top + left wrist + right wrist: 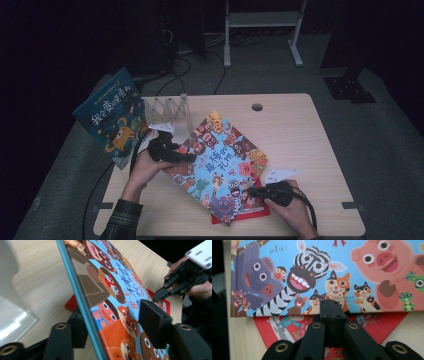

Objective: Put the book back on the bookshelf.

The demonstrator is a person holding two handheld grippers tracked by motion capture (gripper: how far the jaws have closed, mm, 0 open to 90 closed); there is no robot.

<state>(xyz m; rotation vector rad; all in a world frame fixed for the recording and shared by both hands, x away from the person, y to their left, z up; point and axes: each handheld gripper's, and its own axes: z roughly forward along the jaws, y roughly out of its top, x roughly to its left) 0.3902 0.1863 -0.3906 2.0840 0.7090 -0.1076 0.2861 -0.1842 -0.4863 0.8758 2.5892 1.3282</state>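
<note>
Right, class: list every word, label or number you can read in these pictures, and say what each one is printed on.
"最棒的礼物": red title across the animal book, as best it reads in the high view.
Large pale characters on the blue book: too blurred to read surely.
Small grey line by the cats on the animal book, right gripper view: too small to read.
Red book underneath: no legible text.
</note>
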